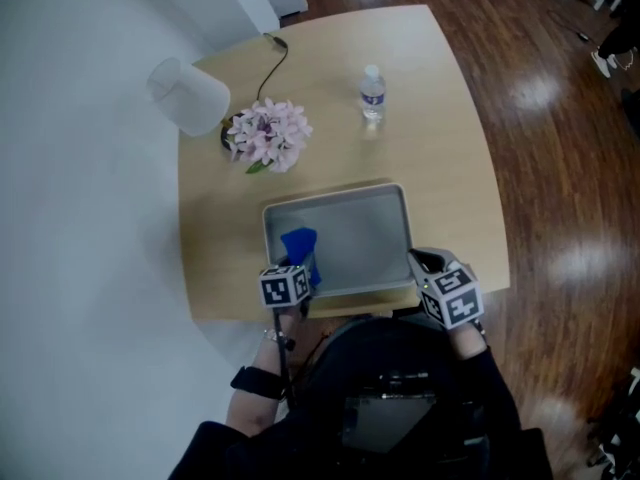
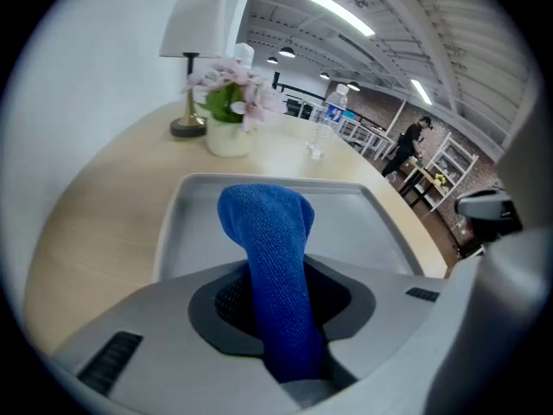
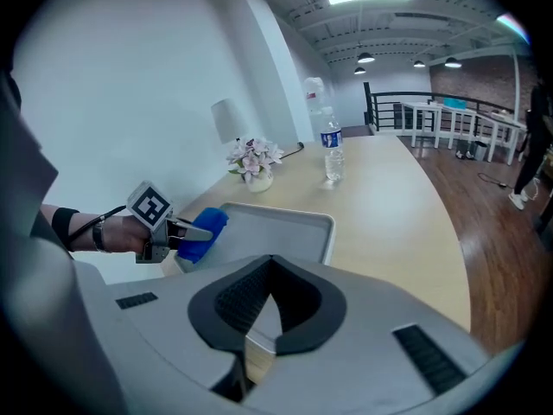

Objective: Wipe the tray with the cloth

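A grey metal tray [image 1: 365, 230] lies on the wooden table [image 1: 450, 148], close to its near edge. My left gripper [image 1: 306, 268] is shut on a blue cloth [image 1: 300, 246], which hangs over the tray's near left part. In the left gripper view the cloth [image 2: 272, 240] rises from between the jaws of the left gripper [image 2: 283, 335] and folds forward over the tray [image 2: 363, 223]. My right gripper [image 1: 420, 262] sits at the tray's near right corner. In the right gripper view the right gripper [image 3: 270, 268] has its jaws closed together on the tray's rim; the tray [image 3: 276, 230] lies just ahead.
Beyond the tray stand a pot of pink flowers [image 1: 268, 134], a white-shaded lamp [image 1: 190, 96] with its cable, and a water bottle [image 1: 372, 92]. A white wall runs along the left. Wooden floor [image 1: 570, 168] lies to the right. A person [image 2: 406, 143] stands far off.
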A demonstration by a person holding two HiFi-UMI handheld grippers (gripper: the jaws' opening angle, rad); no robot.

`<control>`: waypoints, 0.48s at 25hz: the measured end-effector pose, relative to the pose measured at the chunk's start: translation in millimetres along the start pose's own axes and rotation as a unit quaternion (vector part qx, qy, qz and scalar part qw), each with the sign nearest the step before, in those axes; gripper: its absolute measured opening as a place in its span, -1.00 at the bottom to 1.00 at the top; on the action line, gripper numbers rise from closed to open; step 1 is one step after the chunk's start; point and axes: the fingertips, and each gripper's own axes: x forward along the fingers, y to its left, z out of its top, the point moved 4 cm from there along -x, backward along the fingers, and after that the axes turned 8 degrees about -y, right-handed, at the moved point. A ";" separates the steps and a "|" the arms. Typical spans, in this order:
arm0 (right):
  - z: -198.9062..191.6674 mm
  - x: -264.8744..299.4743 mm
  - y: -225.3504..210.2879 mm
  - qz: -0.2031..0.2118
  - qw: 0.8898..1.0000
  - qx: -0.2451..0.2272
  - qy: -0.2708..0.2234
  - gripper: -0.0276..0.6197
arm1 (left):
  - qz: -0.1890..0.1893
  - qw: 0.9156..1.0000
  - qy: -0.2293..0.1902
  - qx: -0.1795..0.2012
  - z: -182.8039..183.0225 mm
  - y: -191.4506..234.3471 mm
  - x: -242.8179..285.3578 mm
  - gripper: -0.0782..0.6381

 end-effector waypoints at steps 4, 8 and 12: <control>1.7 1.5 11.3 0.002 1.000 -0.006 0.000 -0.90 | 0.044 0.999 0.007 -0.007 -14.1 58.0 -16.1 -0.44; -1.8 1.6 18.9 -0.001 1.000 -0.009 0.003 -0.90 | 0.040 0.999 0.007 -0.019 -22.1 73.4 -12.4 -0.45; -3.9 -0.9 20.4 -0.007 1.000 -0.010 0.006 -0.90 | 0.037 0.999 0.011 0.001 -27.0 64.9 -4.4 -0.45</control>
